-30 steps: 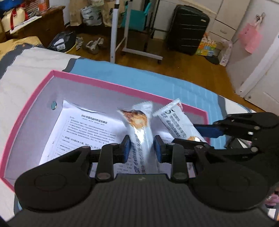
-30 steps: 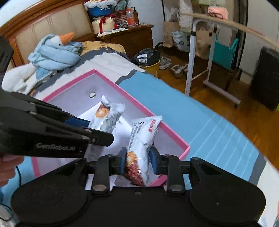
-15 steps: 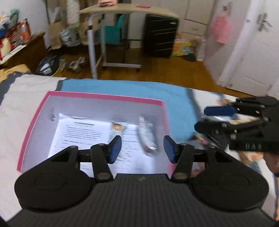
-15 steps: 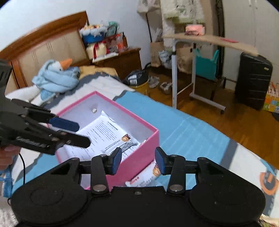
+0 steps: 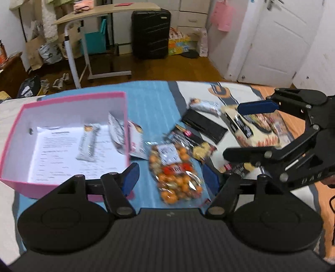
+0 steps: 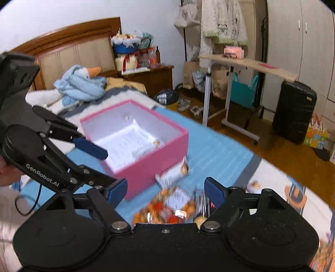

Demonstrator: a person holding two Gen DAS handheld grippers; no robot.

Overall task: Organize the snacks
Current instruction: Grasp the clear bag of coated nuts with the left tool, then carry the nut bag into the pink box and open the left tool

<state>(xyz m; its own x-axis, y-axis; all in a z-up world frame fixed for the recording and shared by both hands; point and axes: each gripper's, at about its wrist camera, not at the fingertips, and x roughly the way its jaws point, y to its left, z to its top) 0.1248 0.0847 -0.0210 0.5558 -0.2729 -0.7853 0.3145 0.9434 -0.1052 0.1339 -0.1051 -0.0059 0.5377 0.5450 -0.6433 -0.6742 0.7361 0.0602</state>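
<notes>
Across the blue bedspread (image 5: 155, 108) both bars have been released into the pink box (image 5: 21, 113) — left gripper (image 5: 169, 177) and right gripper (image 6: 165, 188) are swung, jaws spread empty, toward the loose orange snack bag (image 5: 175, 175).

Floor: warm brown wood boards (image 5: 167, 69).
Walls: plain white wall (image 6: 62, 18) behind the bed.
Bed: wooden headboard (image 6: 79, 50) with beige padded panels; blue striped cover (image 6: 217, 154).
Nightstand: dark wood (image 6: 155, 77), cluttered on top.
Rolling table: white frame, tan top (image 5: 104, 12).
Suitcase: black (image 5: 150, 33), upright beside white drawers.
Door: white panelled (image 5: 276, 39), shut.
Wardrobe: pale cream doors (image 6: 301, 41).
</notes>
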